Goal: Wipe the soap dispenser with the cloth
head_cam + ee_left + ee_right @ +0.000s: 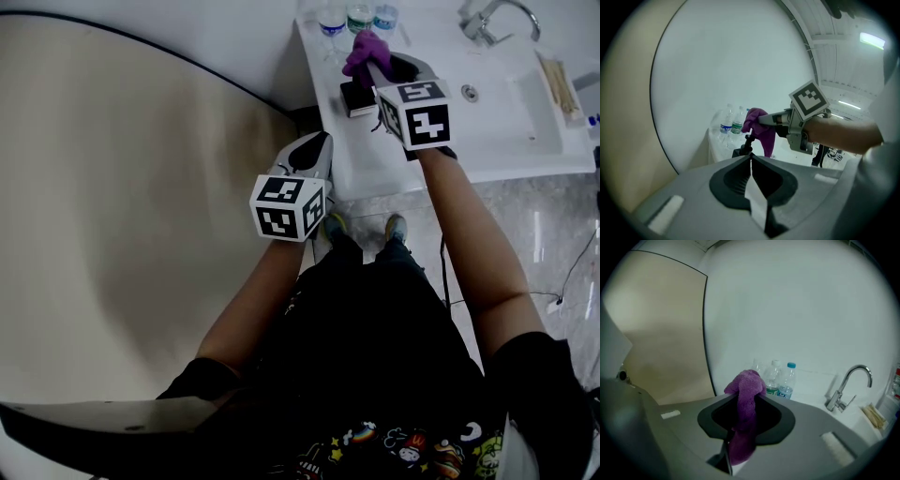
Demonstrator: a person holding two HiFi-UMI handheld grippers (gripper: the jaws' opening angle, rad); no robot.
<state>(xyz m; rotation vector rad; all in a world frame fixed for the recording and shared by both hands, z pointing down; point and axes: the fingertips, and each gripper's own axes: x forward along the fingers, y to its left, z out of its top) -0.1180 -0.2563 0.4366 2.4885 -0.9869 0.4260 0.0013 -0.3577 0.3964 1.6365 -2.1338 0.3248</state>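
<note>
Nearest the lens, the person's dark cartoon-printed top [394, 412] and two bare forearms [469, 244] frame the scene, each hand carrying grey tongs topped with a marker cube. At far left, the left tongs [317, 142] hang idle beside the near left corner of the white bench [375, 169]. Their own view shows them [750, 158] pinched together with nothing between them.

Ahead of the left tongs and a little to their right, the black pump-top soap dispenser [742, 152] stands upright on the bench, towards its back left corner. Over it, the right tongs [373, 67] grip a purple terry cloth [364, 49], which bunches above the tips and trails back between the jaws. Seen from the left tongs, the cloth [760, 129] drapes just beside the pump head; whether the two touch cannot be told.

Just beyond the right tongs [745, 397], three clear plastic water bottles [780, 378] line the wall. Further to their right, a chrome tap [846, 387] arches over the white sink basin [525, 112].

The cloth is in hand and poised at the dispenser, so the pick-up is done. The wiping itself looks barely begun or between strokes, and no view shows which faces have been covered. The dispenser's body and base appear left to do. With the left tongs not steadying it, a sideways rub could tip it.
</note>
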